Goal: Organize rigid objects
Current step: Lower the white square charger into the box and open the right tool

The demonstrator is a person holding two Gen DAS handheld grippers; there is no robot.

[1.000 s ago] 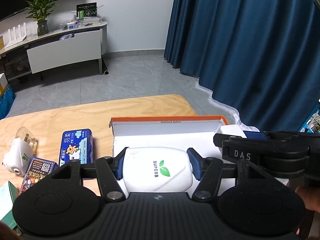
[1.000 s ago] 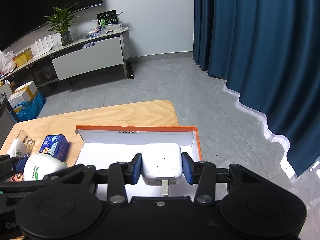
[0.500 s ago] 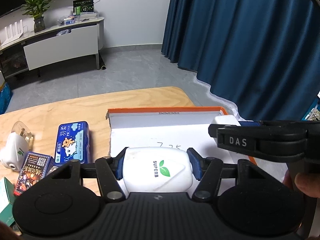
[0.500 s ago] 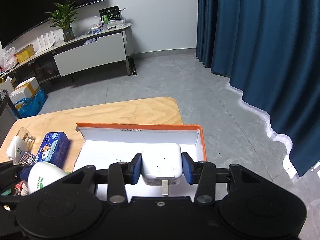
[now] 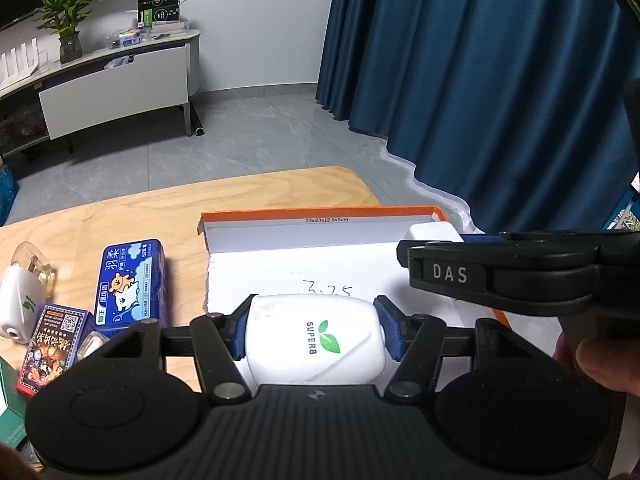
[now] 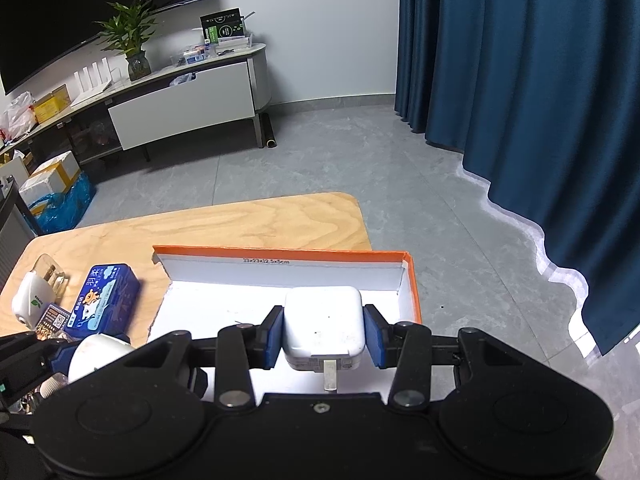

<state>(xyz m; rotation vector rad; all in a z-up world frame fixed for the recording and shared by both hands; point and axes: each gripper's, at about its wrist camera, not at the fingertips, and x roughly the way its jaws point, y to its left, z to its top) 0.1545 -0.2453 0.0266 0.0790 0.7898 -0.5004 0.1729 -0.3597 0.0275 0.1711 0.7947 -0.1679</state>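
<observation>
A wooden table (image 6: 256, 224) was seen from both wrist views, and on it lay a shallow box (image 6: 412, 284) — orange outside, white inside — with its far wall standing upright and a size label printed along it. To its left on the table were a blue packet (image 5: 130, 280) with a cartoon animal, a small dark card box (image 5: 52, 340) and a white plug-in device (image 5: 20, 300) with a clear cap.

The left gripper (image 5: 314, 334) was closed partway on a white rounded device (image 5: 314, 340) marked "SUPERB" with a green leaf; its blue pads were pressed on both sides, and the device was held above the near left part of the box. The right gripper (image 6: 324, 330) was closed on a white square charger (image 6: 324, 326), its metal prong pointing back at the camera, held above the box's right end near the far wall.

Compared with a second earlier, both holds were unchanged. In the left view, handwritten figures on the box floor had been uncovered.
</observation>
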